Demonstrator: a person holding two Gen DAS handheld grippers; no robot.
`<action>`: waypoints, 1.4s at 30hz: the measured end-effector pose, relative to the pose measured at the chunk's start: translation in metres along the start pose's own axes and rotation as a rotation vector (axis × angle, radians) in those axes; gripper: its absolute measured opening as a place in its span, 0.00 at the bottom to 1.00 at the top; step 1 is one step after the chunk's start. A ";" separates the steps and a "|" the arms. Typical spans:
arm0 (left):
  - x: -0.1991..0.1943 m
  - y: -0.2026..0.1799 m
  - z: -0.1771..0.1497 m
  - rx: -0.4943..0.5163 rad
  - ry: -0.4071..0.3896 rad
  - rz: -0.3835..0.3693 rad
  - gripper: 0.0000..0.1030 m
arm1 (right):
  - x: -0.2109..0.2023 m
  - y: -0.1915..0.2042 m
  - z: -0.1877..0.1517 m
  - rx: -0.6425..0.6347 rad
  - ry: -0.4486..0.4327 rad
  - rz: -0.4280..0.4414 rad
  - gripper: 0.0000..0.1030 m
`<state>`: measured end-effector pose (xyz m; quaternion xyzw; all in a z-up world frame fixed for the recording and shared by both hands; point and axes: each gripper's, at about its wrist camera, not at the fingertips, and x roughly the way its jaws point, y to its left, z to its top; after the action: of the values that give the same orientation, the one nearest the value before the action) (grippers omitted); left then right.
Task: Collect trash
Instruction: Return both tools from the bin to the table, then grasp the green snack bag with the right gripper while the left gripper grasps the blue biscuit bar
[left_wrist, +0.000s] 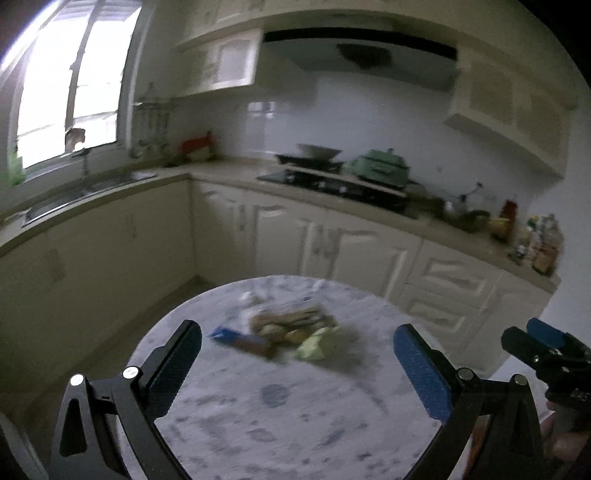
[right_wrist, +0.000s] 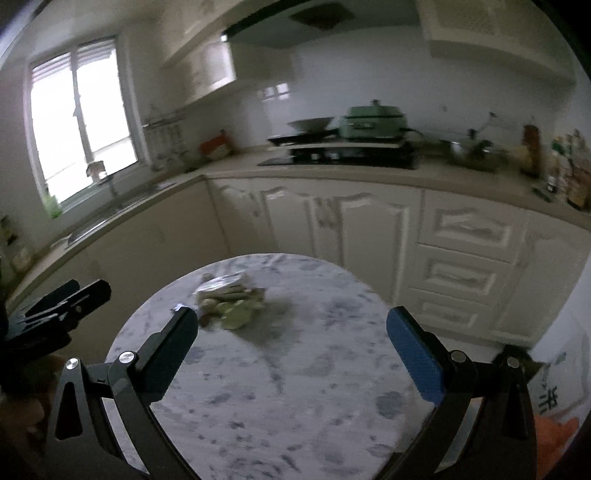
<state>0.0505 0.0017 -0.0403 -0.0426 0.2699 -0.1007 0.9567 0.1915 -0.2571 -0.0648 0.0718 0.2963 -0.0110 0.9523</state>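
Marble table (left_wrist: 280, 417) holds blurred trash pile (left_wrist: 291, 326), no label legible; both grippers' jaws spread apart, empty.

Motion blur smears the trash pile (left_wrist: 291, 328) on the tabletop (left_wrist: 295, 406); single items cannot be told apart. In the right wrist view the left finger (right_wrist: 173, 347) hides the pile's near-left edge. Tabletop's near rim is cut off by both frames' bottom edge. Bottles (left_wrist: 541, 240) at far right too blurred to identify
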 end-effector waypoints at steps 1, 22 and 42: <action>-0.004 0.005 -0.003 -0.008 0.004 0.014 0.99 | 0.006 0.005 -0.001 -0.005 0.004 0.012 1.00; 0.109 0.039 0.026 -0.024 0.149 0.104 0.99 | 0.161 0.042 -0.027 -0.061 0.286 0.060 1.00; 0.276 0.050 0.027 0.026 0.313 0.124 0.99 | 0.277 0.053 -0.042 -0.069 0.400 0.136 0.41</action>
<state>0.3036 -0.0085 -0.1644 0.0029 0.4162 -0.0505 0.9079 0.3992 -0.1927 -0.2492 0.0599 0.4740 0.0777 0.8750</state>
